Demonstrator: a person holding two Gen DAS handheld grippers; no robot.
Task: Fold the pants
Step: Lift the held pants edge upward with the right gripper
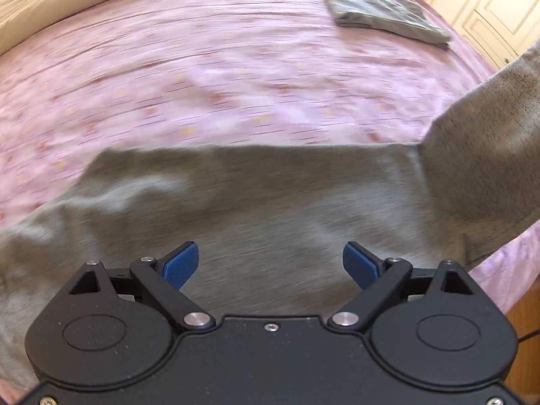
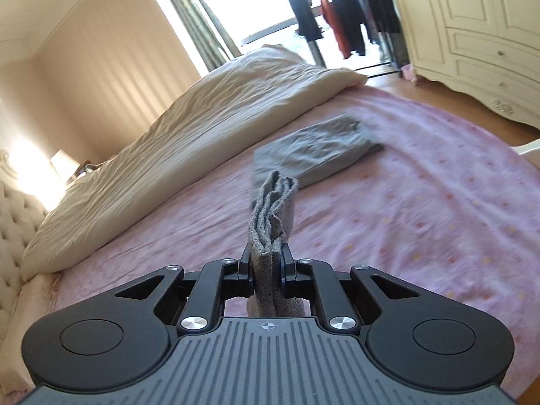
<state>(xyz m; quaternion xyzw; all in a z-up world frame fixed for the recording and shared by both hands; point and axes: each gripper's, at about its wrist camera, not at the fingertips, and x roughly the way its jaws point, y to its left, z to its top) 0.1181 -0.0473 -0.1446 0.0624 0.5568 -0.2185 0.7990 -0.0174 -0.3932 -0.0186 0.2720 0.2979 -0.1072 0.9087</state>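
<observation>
The left gripper (image 1: pixel 270 263) points steeply down over the grey pants (image 1: pixel 256 209), its two blue pads (image 1: pixel 180 265) spread wide with nothing between them and no contact with the cloth visible. The pants lie flat directly below and ahead of this tool, across the near part of the pink bedspread (image 1: pixel 209 77); to the tool's right the same grey cloth rises off the bed toward the picture's edge. Far ahead and to the right of the left gripper, a folded grey garment (image 1: pixel 384 8) rests on the bedspread, well apart from the pants. The right gripper (image 2: pixel 267 265) has its jaws pressed together on a bunched edge of the pants (image 2: pixel 270 216); several layers of grey cloth stand up between the fingers and extend forward beyond the tips, while more cloth hangs down behind them. Ahead of the right gripper, the folded grey garment (image 2: pixel 314 150) lies on the pink bedspread (image 2: pixel 422 209), beside a cream duvet (image 2: pixel 189 125) heaped along the tool's left. Further ahead, dark clothes (image 2: pixel 341 17) hang in front of a bright window, and a cream wardrobe (image 2: pixel 472 33) stands to the right. Both views are motion-blurred.
</observation>
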